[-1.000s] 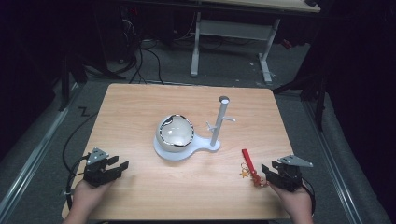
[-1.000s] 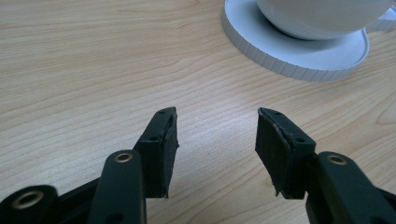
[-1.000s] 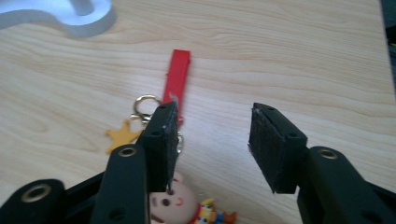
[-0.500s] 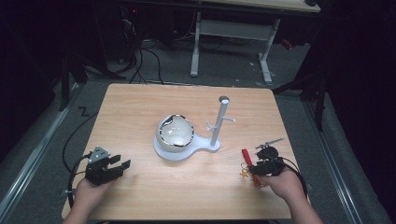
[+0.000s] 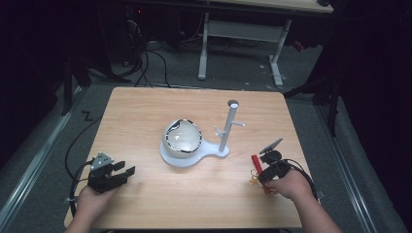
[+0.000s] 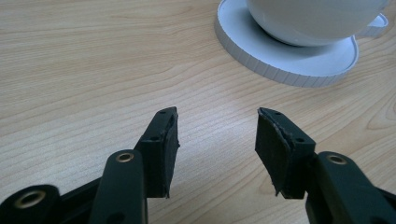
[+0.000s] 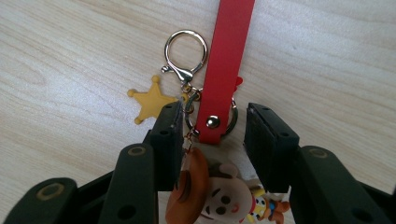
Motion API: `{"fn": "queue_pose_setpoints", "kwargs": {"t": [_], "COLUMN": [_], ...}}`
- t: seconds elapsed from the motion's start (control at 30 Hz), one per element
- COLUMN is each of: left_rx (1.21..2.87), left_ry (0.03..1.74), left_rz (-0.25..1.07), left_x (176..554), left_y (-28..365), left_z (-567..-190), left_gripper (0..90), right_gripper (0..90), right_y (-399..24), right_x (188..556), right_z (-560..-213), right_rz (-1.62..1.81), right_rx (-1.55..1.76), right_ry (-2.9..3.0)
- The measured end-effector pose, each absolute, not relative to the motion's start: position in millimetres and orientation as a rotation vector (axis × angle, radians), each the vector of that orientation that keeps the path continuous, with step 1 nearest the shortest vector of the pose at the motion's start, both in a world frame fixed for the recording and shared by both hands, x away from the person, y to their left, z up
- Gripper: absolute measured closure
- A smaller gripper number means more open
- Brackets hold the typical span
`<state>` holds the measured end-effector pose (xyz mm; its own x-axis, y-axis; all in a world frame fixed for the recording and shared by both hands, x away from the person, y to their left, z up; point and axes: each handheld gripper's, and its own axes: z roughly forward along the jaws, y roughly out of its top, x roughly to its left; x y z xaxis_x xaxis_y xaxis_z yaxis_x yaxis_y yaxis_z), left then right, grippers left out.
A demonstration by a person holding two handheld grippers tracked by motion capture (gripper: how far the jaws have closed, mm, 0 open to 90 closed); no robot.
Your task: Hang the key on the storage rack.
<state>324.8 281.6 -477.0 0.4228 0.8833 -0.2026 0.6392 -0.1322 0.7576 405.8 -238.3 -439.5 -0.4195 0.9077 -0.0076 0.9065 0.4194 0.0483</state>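
High view: wooden table [image 5: 145,111] carries a white stand [image 5: 187,158] near centre, its round base holding a white bowl [image 5: 182,137], with an upright post [image 5: 227,127] rising from the base's right lobe. A keychain [image 5: 256,167] with a red strap lies near the table's right edge, long axis running roughly away from the person. The right gripper [image 5: 270,167] is directly over its near end, so the right hand is plainly the nearer one; the left gripper [image 5: 111,175] rests near the front-left corner, well apart from the keychain. Left gripper view: fingers [image 6: 161,149] stand wide apart with nothing between them, bare table below, and the stand's ribbed base edge ahead to the right. Right gripper view: fingers [image 7: 166,142] are open and straddle the strap's riveted end [image 7: 213,122], one on each side, with a gap left on both; contact is not evident. The red strap [image 7: 226,56] runs straight ahead along the gripper's line. A metal clasp ring [image 7: 185,51] and a yellow star charm [image 7: 152,100] lie to the left; a cartoon figure charm [image 7: 215,193] sits below the fingers. Judgement: closing here would pinch the strap near the rivet.
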Motion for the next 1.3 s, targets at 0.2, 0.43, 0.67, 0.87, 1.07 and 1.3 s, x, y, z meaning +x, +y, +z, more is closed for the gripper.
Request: {"fn": "queue_pose_setpoints", "kwargs": {"t": [0.2,0.43,0.67,0.87,1.07,1.3], "left_rx": [1.871,1.856,1.855,1.856,1.857,1.855], "left_ry": [1.297,1.298,1.29,1.291,1.288,1.286], "left_rz": [0.37,0.369,0.365,0.361,0.359,0.356], "left_x": [325,325,324,325,325,324], "left_y": [279,282,281,281,280,281], "left_z": [-478,-478,-478,-479,-478,-479], "left_gripper": [49.3,49.3,49.3,49.4,49.4,49.4], "right_gripper": [57.2,57.3,58.0,57.4,55.4,61.6], "right_y": [-233,-224,-216,-216,-218,-221], "right_x": [413,424,427,428,429,425], "right_z": [-436,-440,-449,-448,-447,-450], "right_rz": [-0.029,-0.125,-0.248,-0.294,-0.283,-0.235], "right_rx": [1.724,1.785,1.786,1.765,1.794,1.792], "right_ry": [2.633,2.66,2.645,2.639,2.63,2.641]}}
